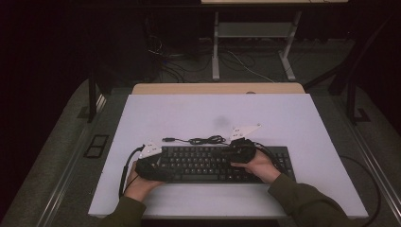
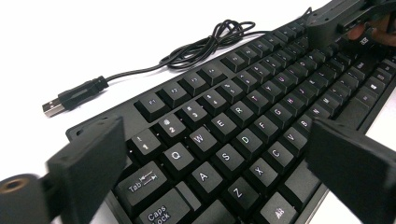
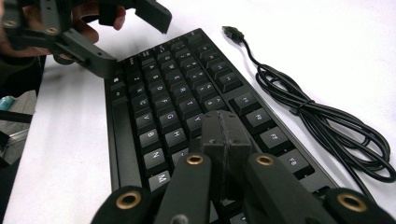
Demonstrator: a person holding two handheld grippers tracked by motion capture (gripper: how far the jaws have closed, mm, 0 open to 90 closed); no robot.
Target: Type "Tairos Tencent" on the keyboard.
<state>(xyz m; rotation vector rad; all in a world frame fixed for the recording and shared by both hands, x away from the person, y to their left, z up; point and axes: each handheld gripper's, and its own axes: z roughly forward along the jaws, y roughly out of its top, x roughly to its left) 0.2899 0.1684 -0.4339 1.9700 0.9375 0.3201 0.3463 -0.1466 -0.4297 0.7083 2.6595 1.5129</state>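
While you hover: keyboard (image 1: 208,163) lies flat on bench (image 1: 189,113).
Left tongs (image 2: 219,154): released.
Right tongs (image 3: 226,133): clenched empty, key press likely pending.

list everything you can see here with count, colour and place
keyboard: one, black, near middle of the table, under both claws
cable: one, black, loosely coiled just behind the keyboard, its plug lying free to the left
table: one, white top, wooden edge at the far side
left claw: one, black, jaws open over the keyboard's left end
right claw: one, black, jaws shut, tip over the middle keys
hands: two, green sleeves, at the near edge
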